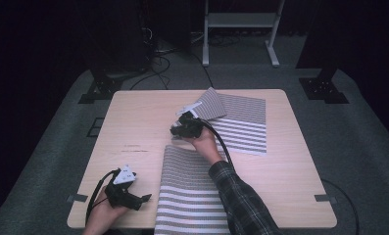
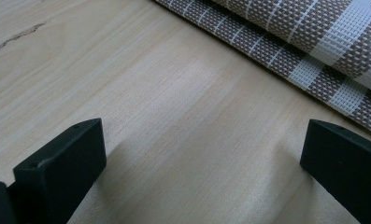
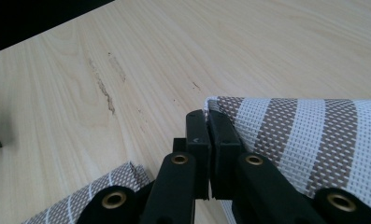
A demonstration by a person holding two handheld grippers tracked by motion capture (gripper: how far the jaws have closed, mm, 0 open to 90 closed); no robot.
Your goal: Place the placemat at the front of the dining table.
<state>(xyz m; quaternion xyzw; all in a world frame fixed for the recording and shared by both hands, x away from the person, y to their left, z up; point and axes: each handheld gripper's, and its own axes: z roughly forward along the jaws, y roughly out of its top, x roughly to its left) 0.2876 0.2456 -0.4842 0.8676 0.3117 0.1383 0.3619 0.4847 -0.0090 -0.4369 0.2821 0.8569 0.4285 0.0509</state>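
The pale wood bench [image 1: 133,122] stands on grey carpet in a dark room. My right claw [image 3: 210,135] is clamped on the corner of the near striped mat [image 1: 192,196] at bench centre. My left claw [image 2: 202,154], jaws apart, hovers over bare wood beside that mat's left edge.

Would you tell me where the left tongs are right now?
In the high view, the left tongs hover open at the table's near-left corner, beside the striped mat's left edge.

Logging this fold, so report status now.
Right gripper shut on corner of near striped mat. Left gripper open, idle over bare table. Second striped mat lies beyond, corner folded over. Nothing in the way.
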